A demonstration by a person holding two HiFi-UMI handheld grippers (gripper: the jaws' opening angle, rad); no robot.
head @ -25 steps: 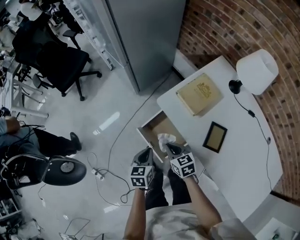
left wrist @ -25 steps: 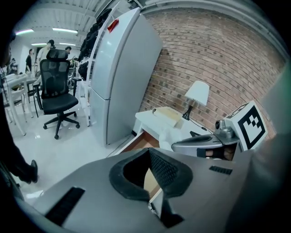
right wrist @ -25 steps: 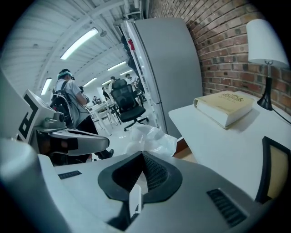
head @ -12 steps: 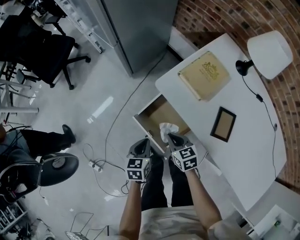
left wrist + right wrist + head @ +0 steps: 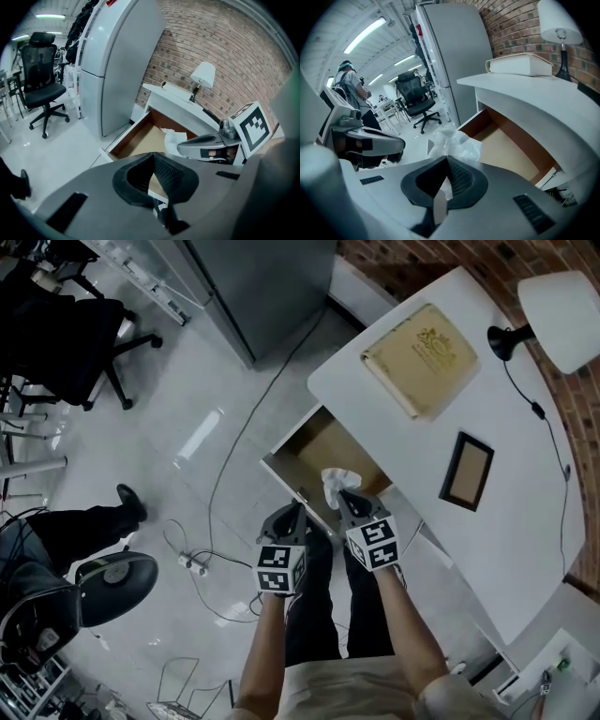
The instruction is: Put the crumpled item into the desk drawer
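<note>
At the far left a black office chair point(image 5: 82, 329) stands on the pale floor, and a thin cable point(image 5: 246, 432) runs across the floor toward the desk. Nearer the middle, the left claw point(image 5: 296, 510) hovers just outside the front panel of the open drawer point(image 5: 317, 442); its jaws are pressed together with nothing between them. The drawer is pulled out from under the white worktop point(image 5: 394, 427), and its brown bottom is bare. Just right of the left claw, the crumpled item point(image 5: 336, 486), a white wad, hangs over the near right part of the drawer, close to its front panel. It is pinched in the right claw point(image 5: 345, 495), whose jaws are clamped on its lower end, so that the wad sticks out past the tips. Further right on the worktop lie a tan book point(image 5: 419, 359) and a dark picture frame point(image 5: 466, 471), well apart. A white-shaded lamp point(image 5: 562, 306) stands at the far right edge, before a brick wall point(image 5: 412, 263).
</note>
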